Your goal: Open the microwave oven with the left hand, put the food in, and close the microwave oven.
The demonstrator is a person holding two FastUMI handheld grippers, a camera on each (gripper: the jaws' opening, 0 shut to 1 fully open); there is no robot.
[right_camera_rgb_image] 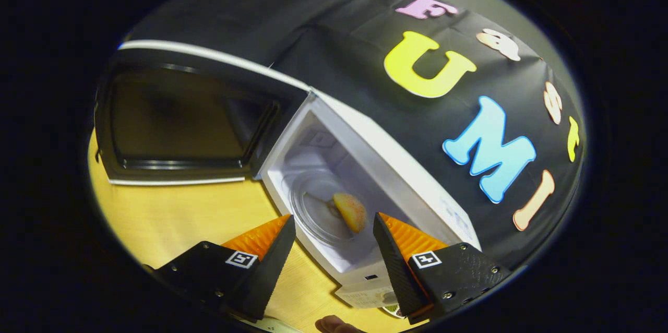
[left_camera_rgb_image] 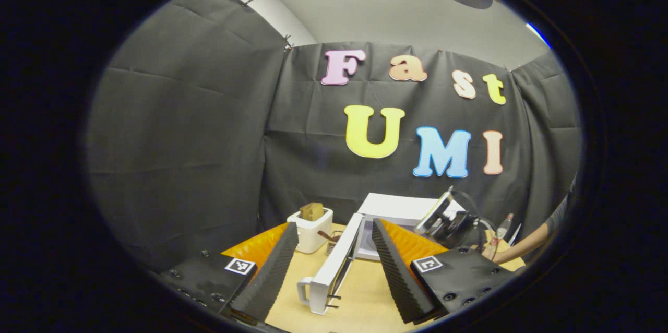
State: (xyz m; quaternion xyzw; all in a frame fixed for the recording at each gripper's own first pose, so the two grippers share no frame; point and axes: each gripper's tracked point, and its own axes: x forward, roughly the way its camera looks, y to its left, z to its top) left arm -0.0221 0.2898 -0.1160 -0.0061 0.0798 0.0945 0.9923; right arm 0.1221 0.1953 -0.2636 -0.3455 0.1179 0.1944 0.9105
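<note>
The white microwave (left_camera_rgb_image: 399,206) stands on the wooden table with its door (left_camera_rgb_image: 330,270) swung wide open, seen edge-on in the left gripper view. My left gripper (left_camera_rgb_image: 334,224) is open and holds nothing, a short way back from the door. In the right gripper view, the door's dark inner window (right_camera_rgb_image: 177,119) is at the left and the white cavity (right_camera_rgb_image: 318,150) is at the centre. A yellow-orange piece of food (right_camera_rgb_image: 349,211) lies on the glass turntable (right_camera_rgb_image: 313,207) inside. My right gripper (right_camera_rgb_image: 333,217) is open just in front of the opening and also appears as the right gripper (left_camera_rgb_image: 443,218) beside the microwave.
A white toaster (left_camera_rgb_image: 310,231) with a brown slice in it stands left of the microwave. A small bottle (left_camera_rgb_image: 504,224) and a person's forearm (left_camera_rgb_image: 522,245) are at the right. Bare wooden tabletop (right_camera_rgb_image: 182,218) lies under the open door. A fingertip (right_camera_rgb_image: 334,325) shows at the bottom edge.
</note>
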